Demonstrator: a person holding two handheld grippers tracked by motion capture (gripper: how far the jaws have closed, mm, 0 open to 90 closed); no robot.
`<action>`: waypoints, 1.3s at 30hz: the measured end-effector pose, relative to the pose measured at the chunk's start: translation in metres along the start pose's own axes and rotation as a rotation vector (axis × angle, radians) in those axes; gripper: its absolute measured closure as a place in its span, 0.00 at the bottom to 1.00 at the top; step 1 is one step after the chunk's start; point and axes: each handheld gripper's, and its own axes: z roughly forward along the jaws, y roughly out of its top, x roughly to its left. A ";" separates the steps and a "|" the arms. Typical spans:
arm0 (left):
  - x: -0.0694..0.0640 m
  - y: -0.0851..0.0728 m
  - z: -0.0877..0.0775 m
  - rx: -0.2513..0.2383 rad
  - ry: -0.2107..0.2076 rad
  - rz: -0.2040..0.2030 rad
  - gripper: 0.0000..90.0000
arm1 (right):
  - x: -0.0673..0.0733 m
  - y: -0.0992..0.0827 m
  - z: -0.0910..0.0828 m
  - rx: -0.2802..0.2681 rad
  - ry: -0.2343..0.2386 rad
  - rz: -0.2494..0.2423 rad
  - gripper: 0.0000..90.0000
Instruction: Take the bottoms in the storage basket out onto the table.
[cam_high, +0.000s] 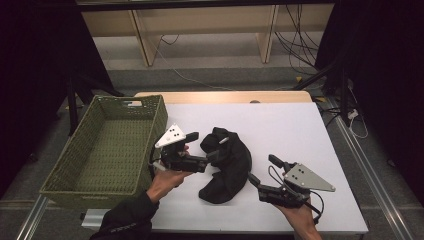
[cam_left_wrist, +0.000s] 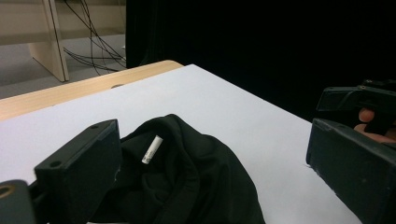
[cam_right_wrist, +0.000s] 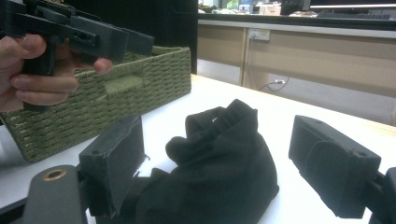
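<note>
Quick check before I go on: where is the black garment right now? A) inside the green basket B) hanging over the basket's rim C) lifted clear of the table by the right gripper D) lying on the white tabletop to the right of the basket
D: the black garment lies crumpled on the white tabletop, beside the green basket and between the left gripper and right gripper, both with jaws open.

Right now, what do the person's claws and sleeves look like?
Both claws, the left claw and the right claw, are black and blocky, each topped with a grey three-cornered plate with dark dots. A thin black cable trails from the right one. The left sleeve is black.
</note>
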 end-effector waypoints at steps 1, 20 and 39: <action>0.000 0.000 0.000 -0.002 0.003 0.000 0.03 | 0.000 0.000 0.000 0.001 -0.001 0.001 0.21; -0.001 -0.008 -0.010 -0.036 0.025 0.001 0.03 | 0.000 0.000 0.000 -0.003 0.000 -0.002 0.21; -0.006 -0.019 -0.022 -0.076 0.062 0.039 0.03 | 0.000 0.000 0.001 -0.005 0.002 -0.002 0.21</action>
